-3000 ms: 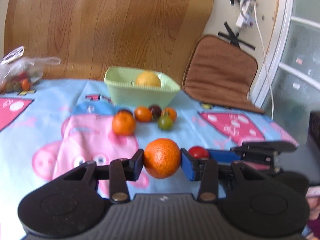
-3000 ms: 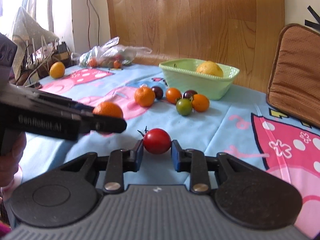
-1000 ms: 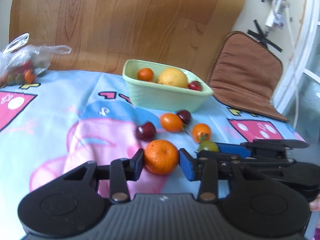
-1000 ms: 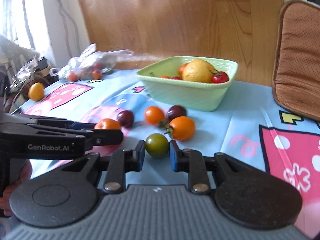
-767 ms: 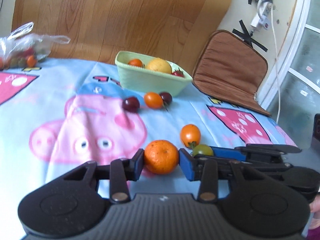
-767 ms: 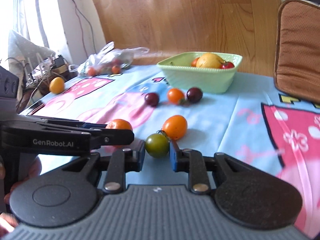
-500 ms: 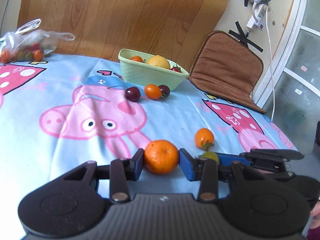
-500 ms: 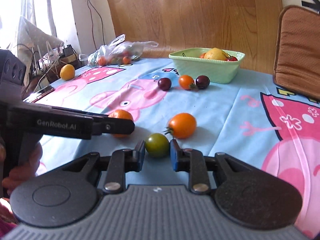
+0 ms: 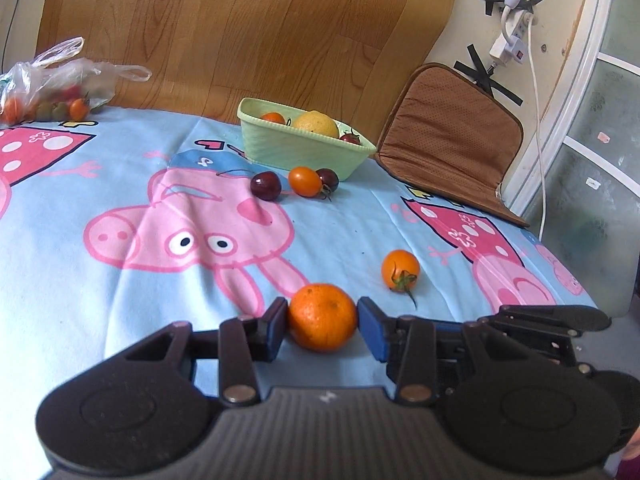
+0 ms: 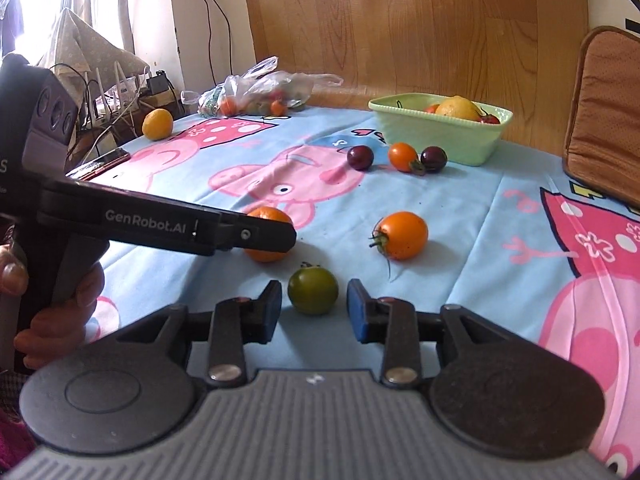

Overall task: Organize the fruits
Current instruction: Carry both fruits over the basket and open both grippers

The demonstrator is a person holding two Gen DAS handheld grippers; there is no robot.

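- Fruit lies scattered on a blue cartoon-pig tablecloth [image 9: 72, 272], with a pale green bowl [image 9: 296, 152] at the far side, close to the wooden wall panel [image 9: 240, 20].
- Left gripper [image 9: 322, 319] sits low at the near edge, its blue pads on either side of an orange mandarin [image 9: 322, 317]; the left pad looks to touch the peel, while a thin gap shows at the right pad, so I cannot tell whether it truly pinches the fruit.
- Right gripper [image 10: 313, 306] has just been spreading its jaws; a green tomato [image 10: 313, 290] rests on the cloth between them, with clear gaps on both sides and neither pad pressing it.
- An orange tomato [image 10: 401, 235] with a green stem lies just beyond and to the right of the green one, apart from it.
- Two dark plums [image 10: 360, 157] and a small orange tomato [image 10: 402, 156] between them sit in a row just in front of the bowl.
- Inside the bowl are a yellow lemon [image 9: 316, 124], an orange fruit [image 9: 273, 117] and a red tomato [image 9: 350, 138].
- A plastic bag [image 9: 52, 80] of small tomatoes lies at the far left by the wall.
- A brown cushion [image 9: 448, 136] leans at the far right.
- A yellow fruit [image 10: 157, 124] sits alone at the far left edge of the table in the right wrist view.
- A person's hand [image 10: 60, 300] grips the left gripper's handle.
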